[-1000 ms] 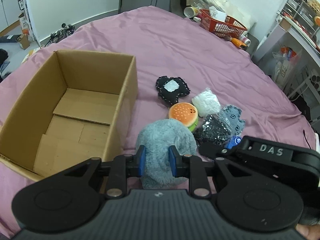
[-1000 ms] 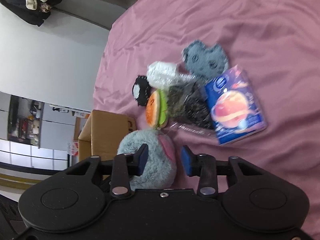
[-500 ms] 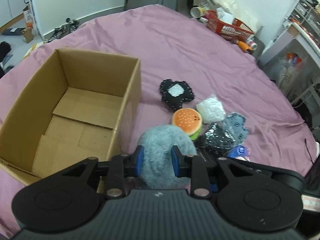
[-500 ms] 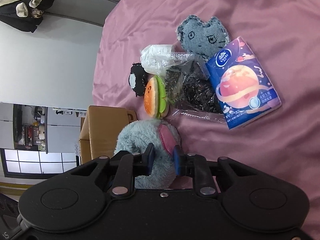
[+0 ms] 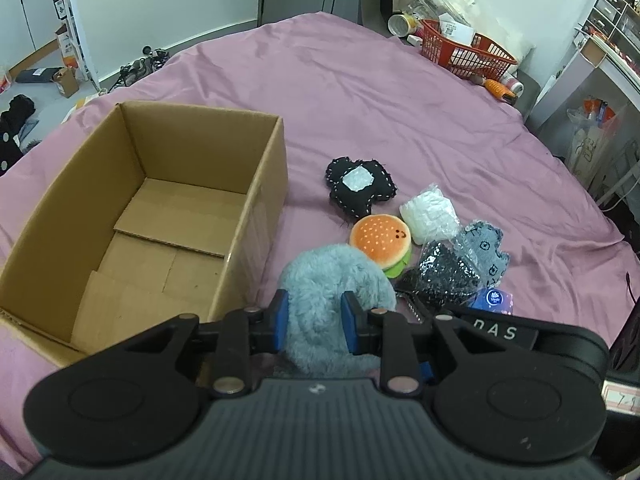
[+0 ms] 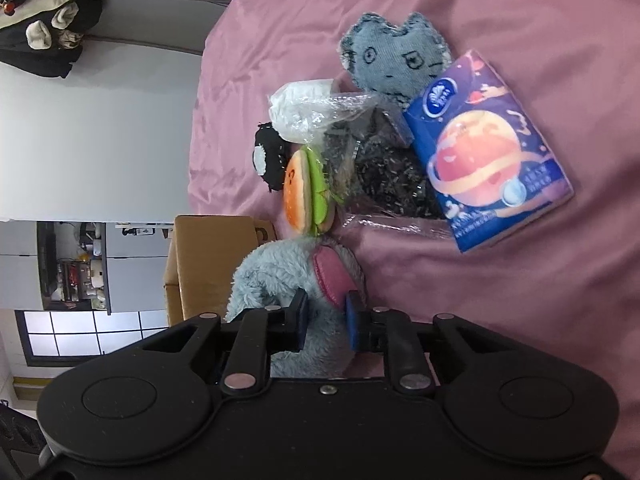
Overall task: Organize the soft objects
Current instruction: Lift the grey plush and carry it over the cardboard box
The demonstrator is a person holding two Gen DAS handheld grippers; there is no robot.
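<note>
From the left wrist we see our left claw (image 5: 313,323) clenched on the grey plush (image 5: 332,280), which sits on the pink bed (image 5: 360,92) just beside the open box (image 5: 260,200). A burger toy (image 5: 380,238), black cushion (image 5: 360,186), white bag (image 5: 430,216), dark bag (image 5: 448,276) and denim cat (image 5: 486,248) cluster behind the plush. From the right wrist, our right claw (image 6: 326,325) has just closed and pinches the same plush (image 6: 280,276) beside its pink ear (image 6: 330,276); a tissue pack (image 6: 488,160) lies by the dark bag (image 6: 384,176).
</note>
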